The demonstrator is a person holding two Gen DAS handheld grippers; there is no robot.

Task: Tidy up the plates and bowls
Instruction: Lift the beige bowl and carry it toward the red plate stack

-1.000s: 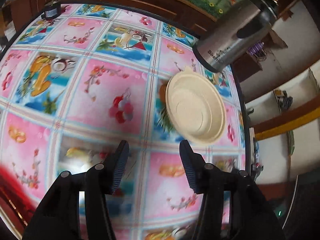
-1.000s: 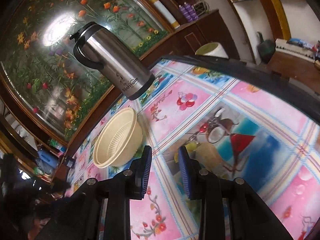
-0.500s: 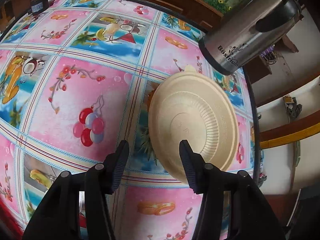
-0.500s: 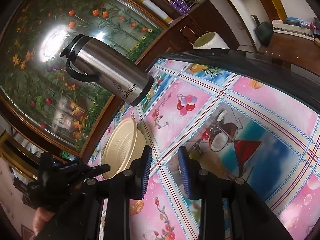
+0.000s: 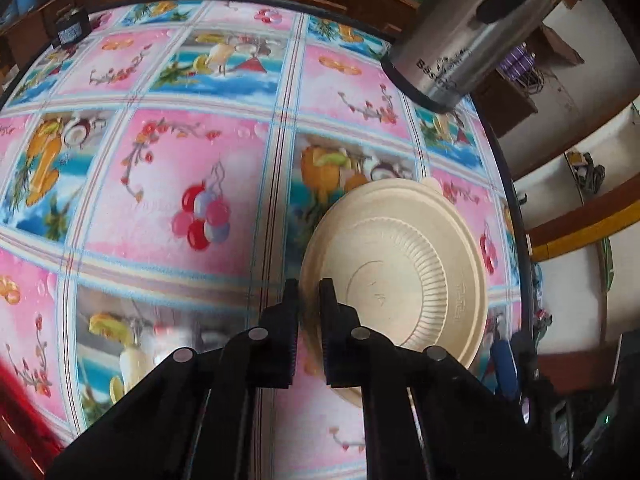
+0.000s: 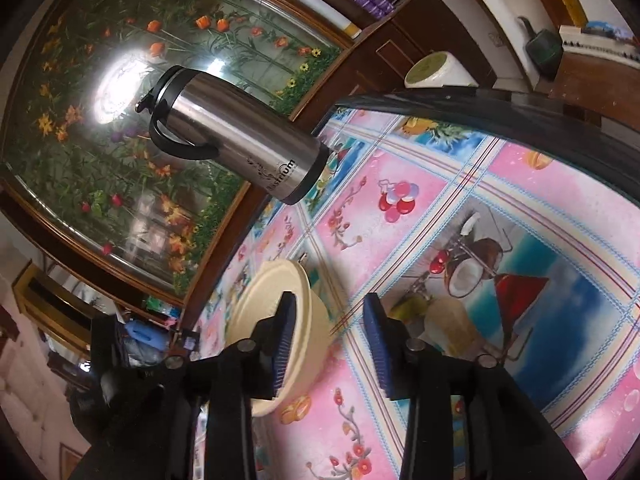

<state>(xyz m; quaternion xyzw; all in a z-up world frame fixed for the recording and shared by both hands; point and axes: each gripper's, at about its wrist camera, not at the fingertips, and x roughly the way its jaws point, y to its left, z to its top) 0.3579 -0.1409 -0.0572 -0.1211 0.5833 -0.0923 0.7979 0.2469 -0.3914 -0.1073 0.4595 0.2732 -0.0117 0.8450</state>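
Note:
A cream ribbed bowl [image 5: 404,280] is in the left wrist view, low and right of centre, above the patterned tablecloth. My left gripper [image 5: 309,292] is shut on the bowl's near-left rim. In the right wrist view the same bowl [image 6: 280,312] is tilted on its edge, partly hidden behind my left finger. My right gripper [image 6: 330,320] is open and empty, with the bowl just to its left. No plates are in view.
A steel thermos [image 5: 472,32] with a black handle stands at the table's far right edge; it also shows in the right wrist view [image 6: 236,132]. The pink and blue tablecloth [image 5: 168,184] covers the table. A floral glass panel [image 6: 100,100] and wooden cabinets lie beyond.
My left gripper moved up to the bowl and closed on its rim. The bowl now sits tilted. My right gripper opened wider and came closer to the bowl.

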